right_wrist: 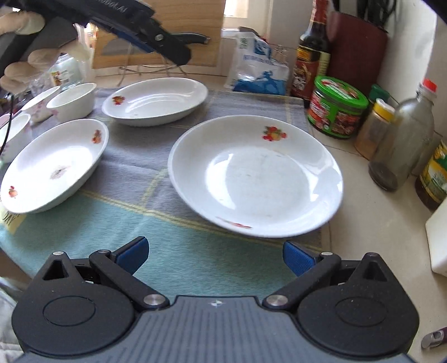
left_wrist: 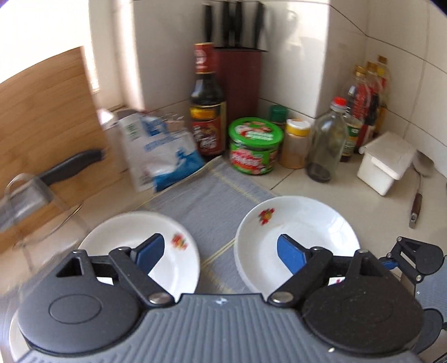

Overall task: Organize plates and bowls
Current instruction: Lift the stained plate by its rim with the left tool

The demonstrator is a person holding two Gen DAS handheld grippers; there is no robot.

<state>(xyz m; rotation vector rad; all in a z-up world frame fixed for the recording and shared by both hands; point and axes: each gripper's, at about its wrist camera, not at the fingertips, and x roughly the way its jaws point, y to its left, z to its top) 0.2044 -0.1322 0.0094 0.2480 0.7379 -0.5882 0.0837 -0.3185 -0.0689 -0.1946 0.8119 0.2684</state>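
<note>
Three white plates with fruit prints lie on a striped cloth (right_wrist: 134, 156): a large one (right_wrist: 255, 176) at the right, one (right_wrist: 155, 99) at the back, one (right_wrist: 53, 164) at the left. Small white bowls (right_wrist: 72, 100) stand at the far left. My right gripper (right_wrist: 215, 252) is open and empty, just short of the large plate's near rim. My left gripper (left_wrist: 220, 252) is open and empty above the cloth, between a left plate (left_wrist: 134, 229) and a right plate (left_wrist: 307, 223) that shows a second rim under its left edge. A gloved hand (right_wrist: 19, 25) carries the left gripper (right_wrist: 151, 33) high at the back.
Along the tiled wall stand a dark sauce bottle (left_wrist: 208, 111), a knife block (left_wrist: 237, 78), a green tub (left_wrist: 255, 145), a yellow-capped jar (left_wrist: 296, 145), several bottles (left_wrist: 329, 139) and a white box (left_wrist: 388, 162). A blue-white bag (left_wrist: 162, 150), a cutting board (left_wrist: 42, 111) and a racked knife (left_wrist: 69, 167) are at left.
</note>
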